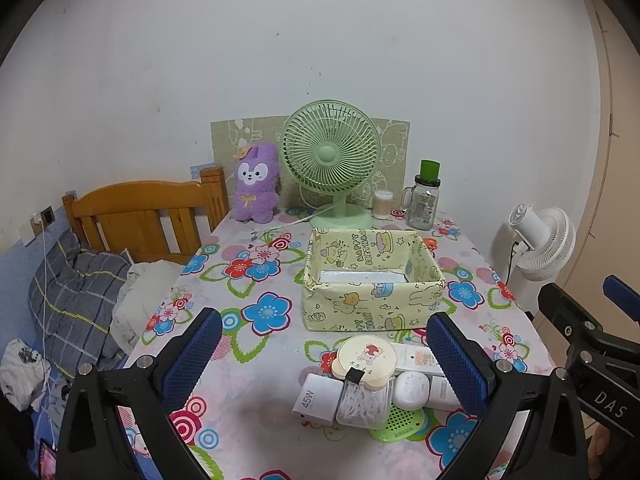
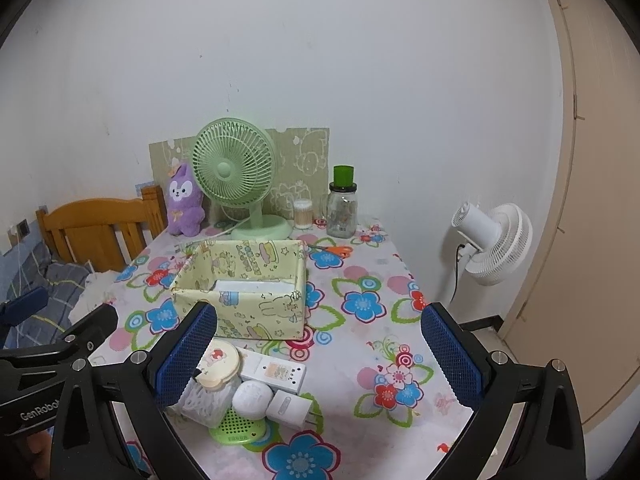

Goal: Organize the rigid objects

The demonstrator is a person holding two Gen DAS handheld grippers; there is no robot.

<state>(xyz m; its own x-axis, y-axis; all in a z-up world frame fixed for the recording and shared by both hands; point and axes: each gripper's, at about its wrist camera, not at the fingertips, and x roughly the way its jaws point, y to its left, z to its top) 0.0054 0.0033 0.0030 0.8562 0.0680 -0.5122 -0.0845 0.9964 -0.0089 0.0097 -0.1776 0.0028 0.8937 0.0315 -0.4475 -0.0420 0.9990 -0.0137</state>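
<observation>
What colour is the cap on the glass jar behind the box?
Dark green, above a black collar on the glass jar; the right wrist view shows it best.

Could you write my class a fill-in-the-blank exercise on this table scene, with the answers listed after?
1. The desk fan at the back of the table is coloured ____.
2. Left of that fan sits a ____ plush toy.
3. The printed number on the white charger near the left gripper is ____.
4. The jaws of the right gripper are ____ and hold nothing.

Answers: green; purple; 45; open
</observation>
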